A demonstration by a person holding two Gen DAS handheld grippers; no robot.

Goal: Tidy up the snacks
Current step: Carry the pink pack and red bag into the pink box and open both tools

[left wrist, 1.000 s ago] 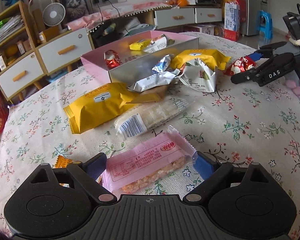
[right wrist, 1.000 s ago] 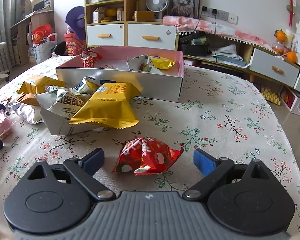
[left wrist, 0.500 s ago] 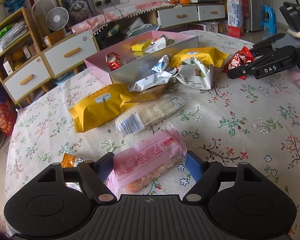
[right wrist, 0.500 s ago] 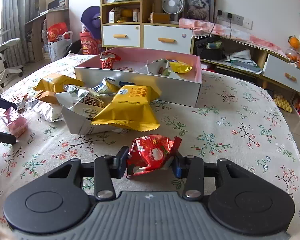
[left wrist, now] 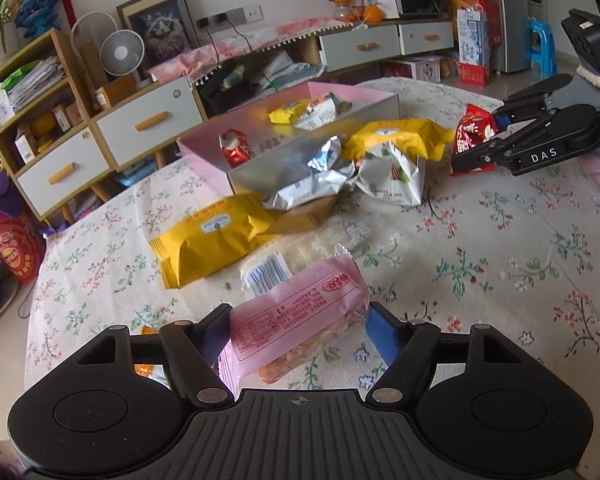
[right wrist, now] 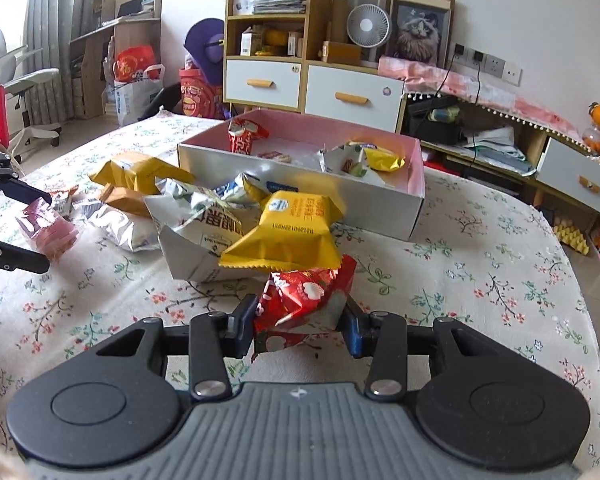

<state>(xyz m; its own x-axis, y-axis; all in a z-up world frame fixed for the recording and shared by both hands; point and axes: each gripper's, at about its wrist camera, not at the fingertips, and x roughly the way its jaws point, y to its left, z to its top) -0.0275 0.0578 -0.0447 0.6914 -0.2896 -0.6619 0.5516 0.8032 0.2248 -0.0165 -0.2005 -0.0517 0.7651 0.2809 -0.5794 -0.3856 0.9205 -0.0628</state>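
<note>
Left view: your left gripper [left wrist: 298, 326] has just been closing and now pinches the pink bar [left wrist: 296, 320], lifted at 6 o'clock; the box [left wrist: 300, 136] lies at 12.

Right view: your right gripper [right wrist: 300, 322], narrowed, clamps the red packet [right wrist: 304, 292]. Pickup looks done; next, carry both over the box [right wrist: 300, 184] wall at 12 and release.

1. Bright, even daylight; curtained window [right wrist: 48, 20] at the right-wrist view's far left.
2. Shadows soft, faint under packets.
3. Glare on silver foil packet [left wrist: 304, 184].
4. Strong fisheye bowing, dark corners.
5. Box [left wrist: 300, 148] front slightly motion-smeared.
</note>
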